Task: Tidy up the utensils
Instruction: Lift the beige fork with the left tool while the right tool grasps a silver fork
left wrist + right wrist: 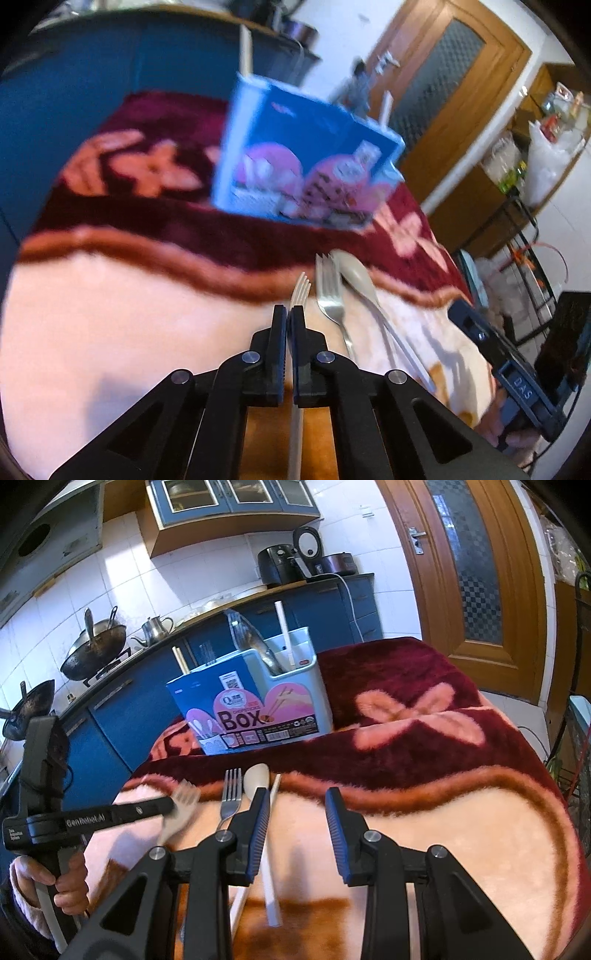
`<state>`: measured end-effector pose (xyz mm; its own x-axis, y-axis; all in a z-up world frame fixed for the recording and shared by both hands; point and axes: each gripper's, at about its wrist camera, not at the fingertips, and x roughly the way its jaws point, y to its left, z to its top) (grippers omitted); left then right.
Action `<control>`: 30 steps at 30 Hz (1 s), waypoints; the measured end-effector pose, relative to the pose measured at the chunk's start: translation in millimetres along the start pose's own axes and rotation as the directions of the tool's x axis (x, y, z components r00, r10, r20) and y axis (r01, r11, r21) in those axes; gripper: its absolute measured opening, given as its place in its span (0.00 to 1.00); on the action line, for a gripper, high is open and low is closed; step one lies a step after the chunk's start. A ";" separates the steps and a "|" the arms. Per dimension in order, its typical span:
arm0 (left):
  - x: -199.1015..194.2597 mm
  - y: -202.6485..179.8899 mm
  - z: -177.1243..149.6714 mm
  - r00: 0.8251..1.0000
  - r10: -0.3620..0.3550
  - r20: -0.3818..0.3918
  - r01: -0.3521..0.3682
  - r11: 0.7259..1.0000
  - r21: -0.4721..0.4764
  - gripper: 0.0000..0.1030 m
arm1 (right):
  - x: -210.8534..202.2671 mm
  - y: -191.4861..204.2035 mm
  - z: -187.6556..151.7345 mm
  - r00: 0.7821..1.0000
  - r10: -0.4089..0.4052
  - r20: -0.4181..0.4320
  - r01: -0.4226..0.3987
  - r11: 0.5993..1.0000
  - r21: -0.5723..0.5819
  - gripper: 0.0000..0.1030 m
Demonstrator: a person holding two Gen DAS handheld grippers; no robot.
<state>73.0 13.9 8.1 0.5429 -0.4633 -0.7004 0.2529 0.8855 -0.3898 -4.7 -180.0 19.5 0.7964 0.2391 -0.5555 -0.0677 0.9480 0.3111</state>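
Note:
My left gripper [289, 314] is shut on a beige plastic fork [300, 290], held above the blanket; it also shows in the right wrist view [183, 805]. A metal fork [328, 291] [231, 794] and a beige spoon [356, 277] [255, 777] lie on the blanket beside a white chopstick [269, 849]. The blue utensil box [306, 155] [255, 698] stands beyond them, holding several utensils. My right gripper [297, 805] is open and empty, just right of the spoon and chopstick.
A red and pink floral blanket [424, 775] covers the table. Blue kitchen cabinets [110, 716] with woks and a kettle stand behind. A wooden door [472, 572] is at the right. A wire rack [524, 258] stands by the table's right edge.

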 end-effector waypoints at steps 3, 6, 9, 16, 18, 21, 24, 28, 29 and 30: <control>-11.6 16.4 2.4 0.996 0.069 0.055 -0.067 0.997 -0.028 0.02 | 1.6 5.6 1.2 1.000 0.013 -0.015 -0.013 1.000 -0.006 0.33; -19.5 31.2 1.3 0.983 0.152 0.100 -0.148 0.988 -0.044 0.02 | 6.8 20.1 3.7 0.998 0.032 -0.050 -0.034 0.999 -0.031 0.33; -22.6 43.0 -1.0 0.979 0.177 0.101 -0.171 0.983 -0.063 0.02 | 10.8 27.4 3.8 0.996 0.044 -0.075 -0.047 0.998 -0.042 0.33; -23.0 60.8 -8.5 0.990 0.131 0.056 -0.125 0.987 -0.104 0.03 | 34.4 62.6 2.4 0.975 0.064 -0.213 -0.090 0.989 -0.116 0.33; -23.7 64.2 -8.4 0.990 0.131 0.045 -0.125 0.985 -0.115 0.03 | 42.1 68.9 1.3 0.965 0.055 -0.258 -0.090 0.988 -0.129 0.33; -21.1 68.8 -9.7 0.993 0.118 0.014 -0.115 0.985 -0.132 0.05 | 51.2 75.8 -0.6 0.953 0.036 -0.301 -0.086 0.984 -0.156 0.33; -19.1 72.8 -12.1 0.995 0.095 -0.019 -0.097 0.985 -0.143 0.09 | 57.5 79.3 -2.3 0.941 0.023 -0.336 -0.086 0.981 -0.173 0.33; -18.5 72.7 -11.3 0.996 0.075 -0.049 -0.081 0.988 -0.128 0.14 | 74.7 77.3 -2.6 0.908 0.004 -0.419 -0.077 0.984 -0.158 0.33; -17.8 71.8 -10.7 0.996 0.067 -0.063 -0.074 0.990 -0.120 0.17 | 77.3 76.1 -2.3 0.902 0.004 -0.432 -0.077 0.985 -0.151 0.33; -17.2 71.1 -10.0 0.996 0.056 -0.074 -0.064 0.991 -0.115 0.20 | 79.6 74.8 -1.8 0.896 0.005 -0.444 -0.077 0.987 -0.144 0.33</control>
<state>73.6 84.5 -13.6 0.4958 -0.4144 -0.7632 0.1238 0.9036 -0.4102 52.6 -89.6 -2.9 0.4465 0.3127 -0.8384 -0.2144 0.9470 0.2391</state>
